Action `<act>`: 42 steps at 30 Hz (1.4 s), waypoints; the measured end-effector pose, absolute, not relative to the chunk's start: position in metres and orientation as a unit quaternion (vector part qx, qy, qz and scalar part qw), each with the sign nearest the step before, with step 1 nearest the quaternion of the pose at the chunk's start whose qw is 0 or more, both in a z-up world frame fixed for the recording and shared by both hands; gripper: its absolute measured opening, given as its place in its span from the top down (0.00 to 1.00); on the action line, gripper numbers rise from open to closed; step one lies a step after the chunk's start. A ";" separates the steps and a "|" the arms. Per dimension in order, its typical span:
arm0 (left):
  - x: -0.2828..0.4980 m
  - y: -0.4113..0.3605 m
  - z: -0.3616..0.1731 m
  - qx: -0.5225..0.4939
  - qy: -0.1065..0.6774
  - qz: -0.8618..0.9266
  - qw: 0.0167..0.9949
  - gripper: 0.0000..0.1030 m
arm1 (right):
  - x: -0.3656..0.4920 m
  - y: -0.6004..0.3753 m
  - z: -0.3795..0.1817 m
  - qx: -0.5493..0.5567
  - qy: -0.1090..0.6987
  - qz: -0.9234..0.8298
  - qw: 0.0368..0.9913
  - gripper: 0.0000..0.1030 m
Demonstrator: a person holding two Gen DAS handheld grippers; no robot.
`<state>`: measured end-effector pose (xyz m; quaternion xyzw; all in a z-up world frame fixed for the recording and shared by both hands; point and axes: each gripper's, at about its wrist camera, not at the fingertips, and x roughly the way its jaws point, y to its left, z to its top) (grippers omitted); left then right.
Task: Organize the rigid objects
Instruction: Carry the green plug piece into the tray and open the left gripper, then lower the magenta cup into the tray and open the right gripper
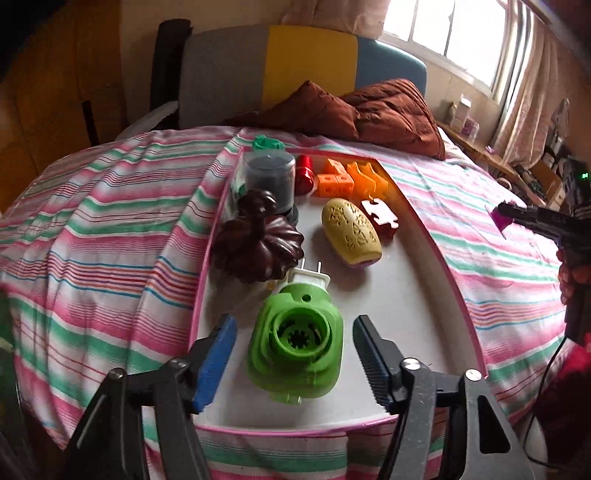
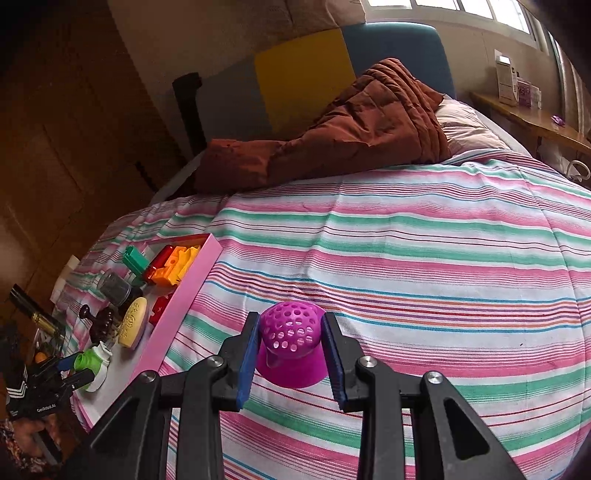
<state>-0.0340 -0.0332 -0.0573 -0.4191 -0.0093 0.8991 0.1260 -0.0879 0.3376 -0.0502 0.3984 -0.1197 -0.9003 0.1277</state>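
Left fingers (image 1: pixel 294 363) released astride green plug-in (image 1: pixel 295 343) on tray (image 1: pixel 424 295) — right fingers (image 2: pixel 291 363) clenched on purple dome (image 2: pixel 291 343).

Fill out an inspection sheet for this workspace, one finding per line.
Surface: striped bedspread carrying a pink-rimmed tray.
Job's things: green plug-in device, yellow oval piece, dark carved ornament, orange blocks on the tray; purple perforated dome over the bedspread.
Clutter: brown quilt.
Grippers: left gripper open around the green device; right gripper shut on the dome.
Cables: black cable.
Surroundings: headboard, window.
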 end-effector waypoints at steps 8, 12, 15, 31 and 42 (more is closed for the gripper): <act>-0.016 -0.042 -0.036 -0.381 -0.055 0.917 0.105 0.01 | -0.080 0.314 -0.039 0.379 -0.101 -0.902 0.180 0.68; -0.016 -0.038 -0.033 -0.388 -0.049 0.916 0.094 0.00 | -0.076 0.290 -0.032 0.382 -0.064 -0.901 0.196 0.68; -0.015 -0.038 -0.030 -0.383 -0.053 0.917 0.094 0.00 | -0.072 0.271 -0.029 0.390 -0.041 -0.897 0.203 0.68; -0.007 -0.051 -0.019 -0.362 -0.050 0.931 0.030 0.00 | -0.038 0.162 -0.016 0.409 0.040 -0.886 0.216 0.68; -0.003 -0.064 -0.017 -0.361 -0.057 0.931 -0.002 0.00 | -0.030 0.123 -0.027 0.428 0.027 -0.875 0.224 0.68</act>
